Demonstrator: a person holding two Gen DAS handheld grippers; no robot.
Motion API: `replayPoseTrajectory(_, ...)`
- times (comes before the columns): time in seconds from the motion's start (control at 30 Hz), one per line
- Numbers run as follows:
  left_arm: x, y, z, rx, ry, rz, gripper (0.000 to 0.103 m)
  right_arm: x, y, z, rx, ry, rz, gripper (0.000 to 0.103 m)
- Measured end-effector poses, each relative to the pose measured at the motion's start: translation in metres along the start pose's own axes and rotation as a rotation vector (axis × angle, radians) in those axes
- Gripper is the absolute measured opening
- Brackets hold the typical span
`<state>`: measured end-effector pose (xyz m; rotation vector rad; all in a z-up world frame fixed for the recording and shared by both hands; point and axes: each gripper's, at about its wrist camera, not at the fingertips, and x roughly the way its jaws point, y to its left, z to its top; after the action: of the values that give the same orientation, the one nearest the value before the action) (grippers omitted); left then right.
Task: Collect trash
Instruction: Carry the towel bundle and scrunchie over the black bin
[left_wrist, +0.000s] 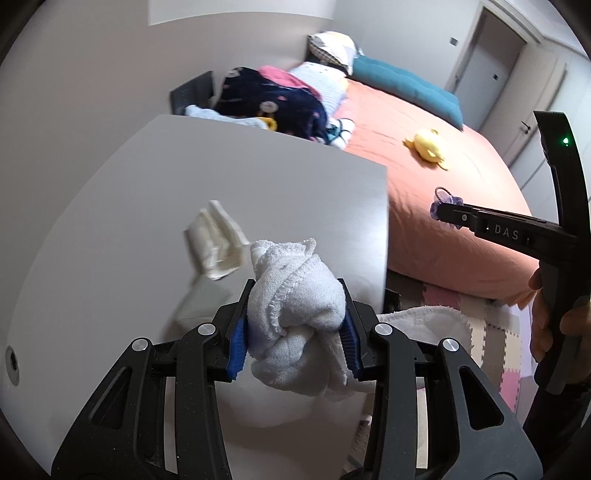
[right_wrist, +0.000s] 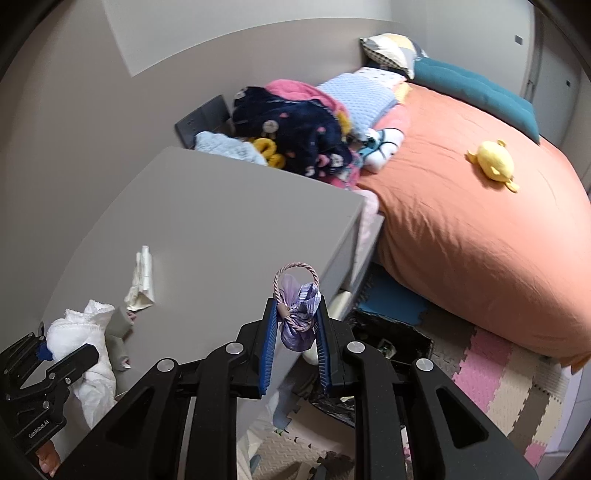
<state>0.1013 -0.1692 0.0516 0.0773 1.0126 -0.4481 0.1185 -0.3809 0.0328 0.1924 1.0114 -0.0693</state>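
Left hand-held gripper (left_wrist: 295, 325) angled down pinching white cloth (left_wrist: 295, 314), right hand-held gripper (right_wrist: 295, 325) clamping purple hair tie (right_wrist: 299, 314)

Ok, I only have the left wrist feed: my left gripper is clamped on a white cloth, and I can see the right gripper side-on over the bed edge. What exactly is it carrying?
Observer: The right gripper is shut on a small purple fabric scrunchie with a pinkish cord loop sticking up above the pads.
Operator: Is anything under it, on the floor?
Observer: Yes, a black bin stands open on the foam mats, between the grey table and the bed.
Operator: Is my cloth bundled tight?
Observer: No. From the right wrist view, a long tail of the white cloth hangs below the left gripper.
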Motion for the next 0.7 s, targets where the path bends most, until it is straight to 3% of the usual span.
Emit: replayPoseTrajectory(0.7, 0.043, -0.111, 0.014, 0.192, 0.074, -0.099, 0.041, -0.027, -0.109, -0.028, 0.161, -0.019, -0.093, 0.021)
